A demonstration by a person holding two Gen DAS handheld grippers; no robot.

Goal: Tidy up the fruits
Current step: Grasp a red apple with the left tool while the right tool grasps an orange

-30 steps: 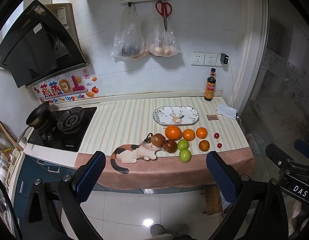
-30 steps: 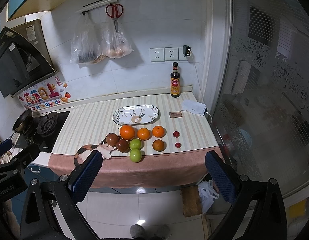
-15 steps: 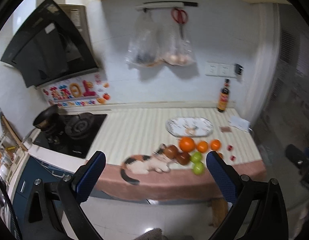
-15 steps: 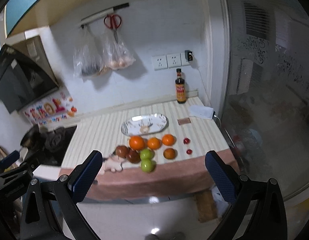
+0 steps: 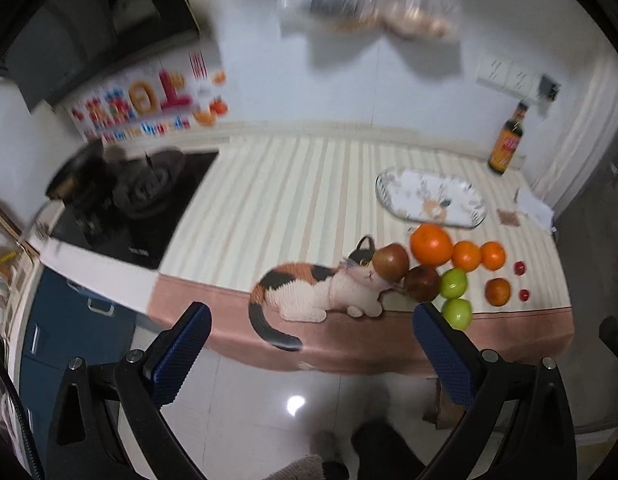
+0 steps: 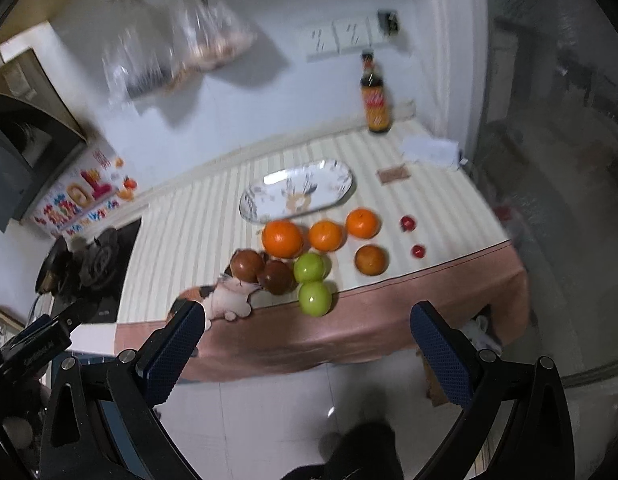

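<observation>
Fruit lies near the front edge of a striped countertop: a large orange (image 5: 430, 244) (image 6: 282, 238), two smaller oranges (image 6: 326, 235), two green apples (image 5: 457, 313) (image 6: 315, 298), two dark red apples (image 6: 247, 265), a brownish orange (image 6: 371, 259) and two small red fruits (image 6: 407, 223). An oval patterned plate (image 5: 389, 192) (image 6: 253, 212) sits empty behind them. My left gripper (image 5: 309, 354) is open and empty, in front of the counter. My right gripper (image 6: 307, 350) is open and empty, below the green apples.
A gas stove with a pan (image 5: 81, 172) is at the counter's left. A sauce bottle (image 6: 375, 106) stands at the back right, with a folded white cloth (image 6: 429, 148) beside it. Plastic bags (image 6: 209, 36) hang on the wall. A cat picture (image 5: 309, 292) is printed on the tablecloth.
Both grippers have moved forward and closer to the counter; the fruit now looks larger in both views. No fruit has moved. Both grippers stay open.
</observation>
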